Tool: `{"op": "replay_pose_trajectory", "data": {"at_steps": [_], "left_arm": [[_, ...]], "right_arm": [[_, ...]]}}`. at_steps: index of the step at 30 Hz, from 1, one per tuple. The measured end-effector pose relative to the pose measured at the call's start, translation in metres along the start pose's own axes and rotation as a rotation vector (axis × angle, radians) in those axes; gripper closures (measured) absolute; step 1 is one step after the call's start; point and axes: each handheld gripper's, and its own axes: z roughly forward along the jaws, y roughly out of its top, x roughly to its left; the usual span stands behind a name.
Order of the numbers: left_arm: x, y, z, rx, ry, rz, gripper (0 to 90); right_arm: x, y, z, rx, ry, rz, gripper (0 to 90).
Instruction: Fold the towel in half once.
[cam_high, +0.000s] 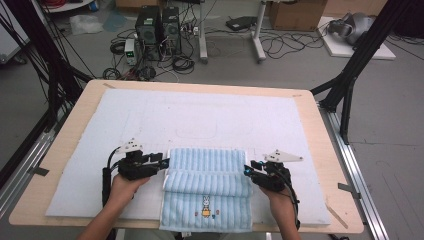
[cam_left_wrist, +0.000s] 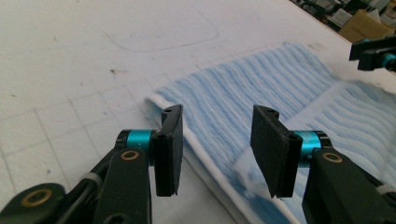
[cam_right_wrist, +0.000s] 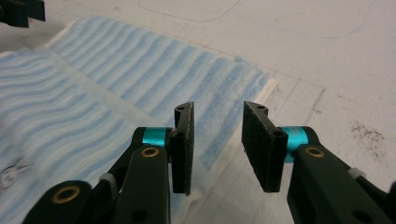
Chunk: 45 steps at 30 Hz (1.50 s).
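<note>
A wooden table (cam_high: 320, 150) carried a pale foam mat (cam_high: 200, 115) that stretched well beyond both pairs of fingers on the far side. On the mat, between the two grippers, lay a blue striped towel (cam_high: 205, 167) folded over on itself, its near part reaching the table's front edge behind the fingertips and bearing a small rabbit picture (cam_high: 205, 204). The left gripper (cam_high: 164, 163), held in the person's left hand (cam_high: 125, 186), sat at the towel's left edge with its tips pointing inward toward the cloth. In the left gripper view its pads (cam_left_wrist: 168, 149) stood apart, with the towel's white-bordered edge (cam_left_wrist: 201, 154) lying below the gap between them and not pinched. The right gripper (cam_high: 248, 169), held in the right hand (cam_high: 276, 197), sat at the towel's right edge, tips turned inward likewise. In the right gripper view its pads (cam_right_wrist: 183, 147) also stood apart over the towel's border (cam_right_wrist: 233, 144), with nothing clamped; the cloth spread to the left of and beyond those fingers, bare mat to their right.
</note>
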Motion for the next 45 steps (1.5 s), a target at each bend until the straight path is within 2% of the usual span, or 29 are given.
{"op": "replay_pose_trajectory", "data": {"at_steps": [3,6,7,8,11,13,15,17,20,28,29,32,35,36,37,38,41,43,44,45], "left_arm": [[0.003,0.001,0.009,0.008,0.015,0.003,56.3],[0.004,0.001,0.022,0.055,0.050,0.057,61.6],[0.005,0.001,0.025,0.074,0.057,0.054,62.5],[0.005,0.002,0.027,0.093,0.054,0.052,63.2],[0.003,0.005,0.032,0.096,0.053,0.086,64.5],[0.000,0.006,0.037,0.131,0.060,0.111,69.1],[-0.001,0.007,0.039,0.144,0.057,0.141,79.5],[-0.001,0.009,0.040,0.144,0.054,0.147,84.2],[0.001,0.010,0.040,0.131,0.048,0.133,84.8],[0.007,0.014,0.033,0.039,0.043,0.093,84.6],[0.007,0.014,0.032,0.029,0.041,0.086,84.5],[0.010,0.015,0.032,-0.004,0.041,0.072,84.4],[0.013,0.018,0.036,-0.005,0.045,0.070,84.5],[0.015,0.019,0.037,-0.019,0.053,0.064,84.5],[0.015,0.020,0.039,-0.008,0.054,0.056,84.6],[0.016,0.021,0.041,0.005,0.062,0.052,84.6],[0.017,0.021,0.045,0.004,0.097,0.039,84.5],[0.019,0.021,0.048,0.009,0.143,0.032,81.9],[0.020,0.022,0.048,0.004,0.162,0.017,78.7],[0.022,0.022,0.046,-0.004,0.184,0.012,70.8]], "right_arm": [[-0.003,0.003,0.013,0.032,-0.012,-0.020,61.5],[-0.003,0.005,0.023,0.060,-0.016,-0.039,61.4],[-0.004,0.006,0.026,0.068,-0.019,-0.049,61.7],[-0.003,0.008,0.028,0.071,-0.022,-0.056,61.9],[-0.007,0.009,0.036,0.092,-0.025,-0.057,63.1],[-0.008,0.009,0.038,0.093,-0.020,-0.061,67.1],[-0.008,0.010,0.039,0.098,-0.007,-0.071,74.9],[-0.006,0.011,0.039,0.107,0.007,-0.097,82.2],[-0.005,0.013,0.039,0.103,0.014,-0.119,85.0],[-0.010,0.015,0.037,0.038,0.032,-0.073,85.3],[-0.011,0.016,0.037,0.024,0.031,-0.062,85.2],[-0.010,0.017,0.038,0.010,0.018,-0.070,85.2],[-0.011,0.020,0.040,0.006,-0.001,-0.072,85.2],[-0.011,0.022,0.042,0.002,-0.012,-0.075,85.2],[-0.012,0.024,0.043,0.002,-0.020,-0.072,85.1],[-0.014,0.025,0.045,-0.001,-0.027,-0.078,85.0],[-0.018,0.033,0.053,-0.005,-0.063,-0.071,84.3],[-0.022,0.036,0.058,0.006,-0.068,-0.054,82.1],[-0.023,0.036,0.061,0.011,-0.076,-0.049,79.8],[-0.024,0.036,0.063,0.016,-0.086,-0.045,74.4]]}}
